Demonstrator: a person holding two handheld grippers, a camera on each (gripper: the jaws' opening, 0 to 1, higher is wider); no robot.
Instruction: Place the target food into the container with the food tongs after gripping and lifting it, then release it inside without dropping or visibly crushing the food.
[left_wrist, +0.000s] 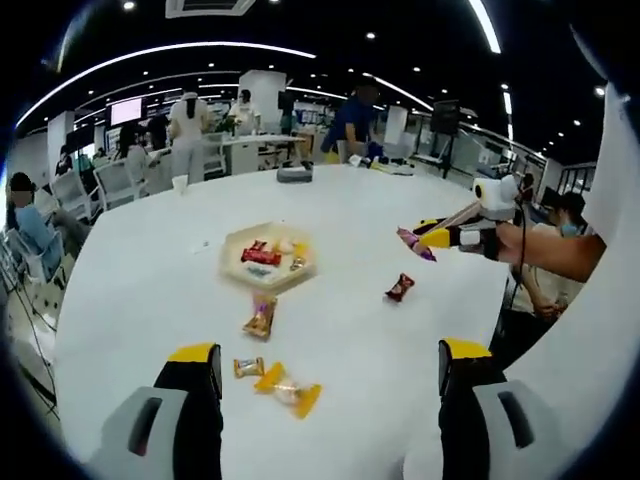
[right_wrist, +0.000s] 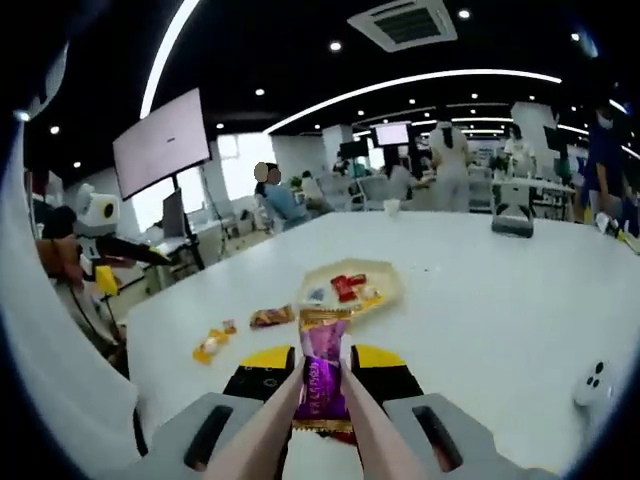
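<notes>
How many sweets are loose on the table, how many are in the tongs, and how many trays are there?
Loose sweets on the table: 4
Purple sweet in the tongs: 1
Tray: 1
Total: 6. The sweets in the tray are too small to count.

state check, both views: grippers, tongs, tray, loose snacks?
left gripper: jaws open, holding nothing
right gripper: shut on tongs
tongs: closed on purple snack packet
purple snack packet: gripped, lifted off table
tray: on table, snacks inside
red candy: loose on table
yellow candy: loose on table
</notes>
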